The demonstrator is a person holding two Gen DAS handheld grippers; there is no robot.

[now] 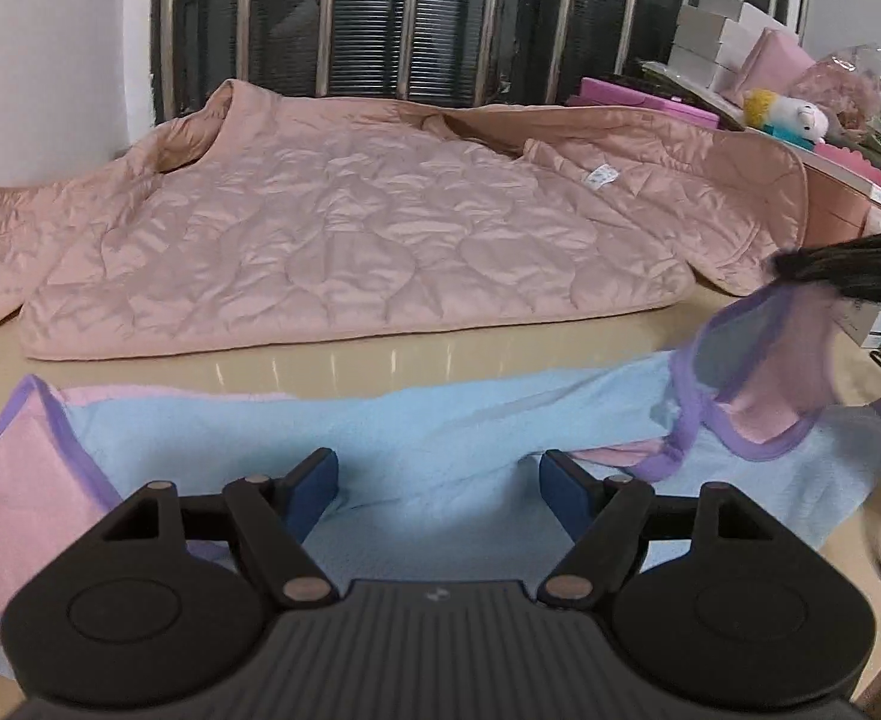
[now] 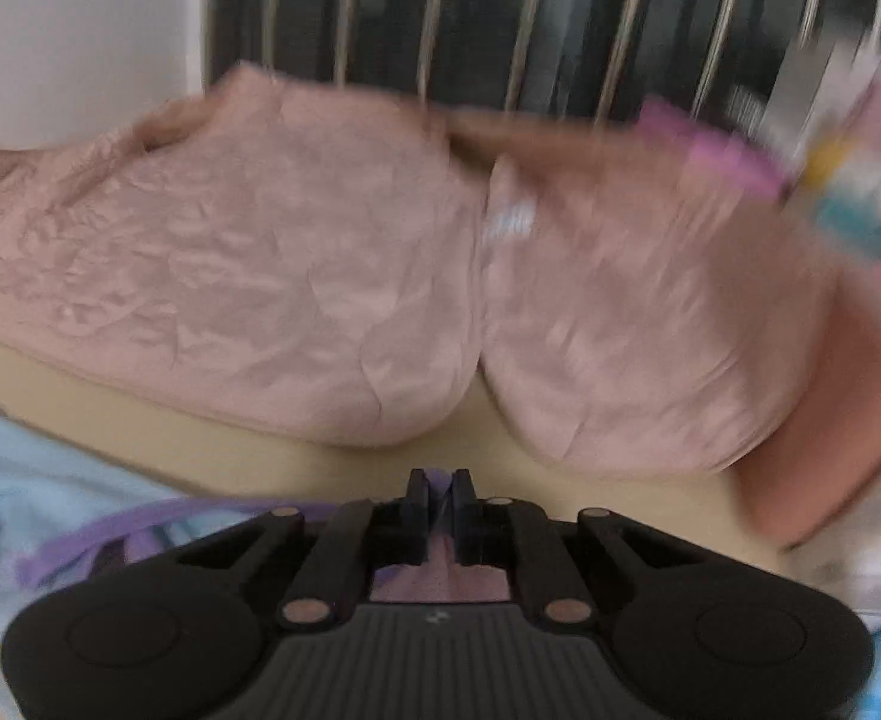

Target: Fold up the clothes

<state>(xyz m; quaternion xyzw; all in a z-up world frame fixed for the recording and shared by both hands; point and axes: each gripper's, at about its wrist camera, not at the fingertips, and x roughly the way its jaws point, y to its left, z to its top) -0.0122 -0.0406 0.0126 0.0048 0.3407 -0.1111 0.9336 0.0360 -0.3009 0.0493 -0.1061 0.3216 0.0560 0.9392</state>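
Note:
A light blue garment with pink panels and purple trim lies across the near part of the beige table. My left gripper hovers over its blue middle, jaws wide open with nothing between them. At the right, my right gripper shows as a dark blurred shape lifting the garment's purple-trimmed edge. In the blurred right wrist view, my right gripper is shut on that purple-trimmed cloth, which bunches between and behind the fingers.
A pink quilted jacket lies spread over the far half of the table, also in the right wrist view. Boxes, a plush toy and pink items are piled at the back right. A barred dark window runs behind.

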